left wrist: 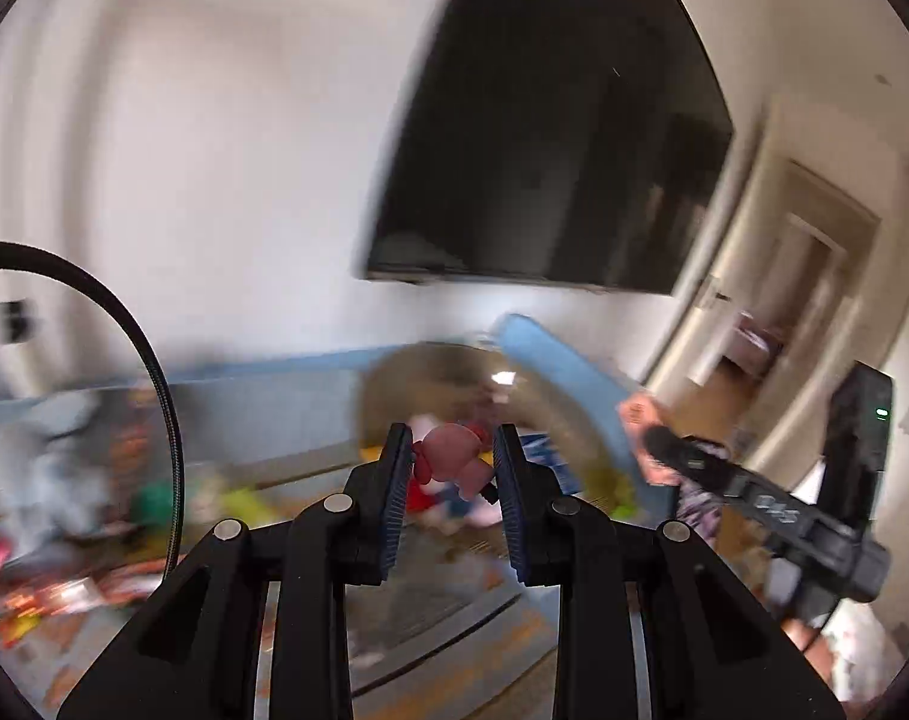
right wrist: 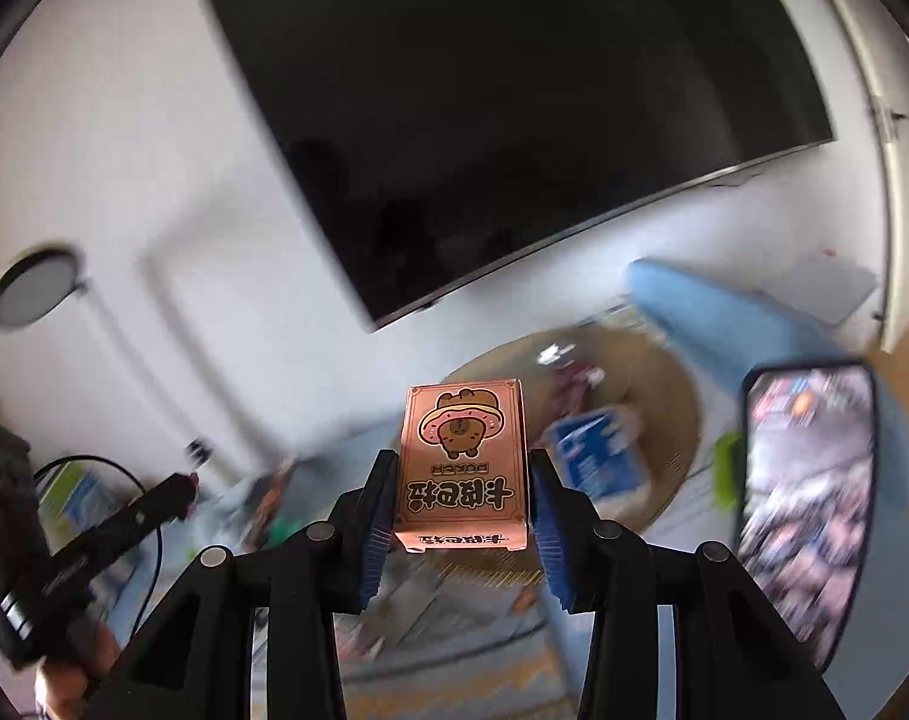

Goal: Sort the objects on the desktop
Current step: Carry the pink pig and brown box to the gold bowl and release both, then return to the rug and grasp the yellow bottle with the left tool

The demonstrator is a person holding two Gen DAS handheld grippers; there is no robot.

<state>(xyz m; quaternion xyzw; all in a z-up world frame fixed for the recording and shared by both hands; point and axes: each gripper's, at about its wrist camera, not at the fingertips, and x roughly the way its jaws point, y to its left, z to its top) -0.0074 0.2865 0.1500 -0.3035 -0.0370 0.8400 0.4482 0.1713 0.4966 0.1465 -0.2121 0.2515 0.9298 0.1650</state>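
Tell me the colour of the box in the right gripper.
Pinkish-orange box, clearest in the right wrist view.

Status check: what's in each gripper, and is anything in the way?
Left gripper shut on pink figure. Right gripper shut on card box. Both held aloft; view blurred, no obstruction visible.

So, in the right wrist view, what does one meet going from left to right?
Left gripper → card box in the right gripper → blue box → phone.
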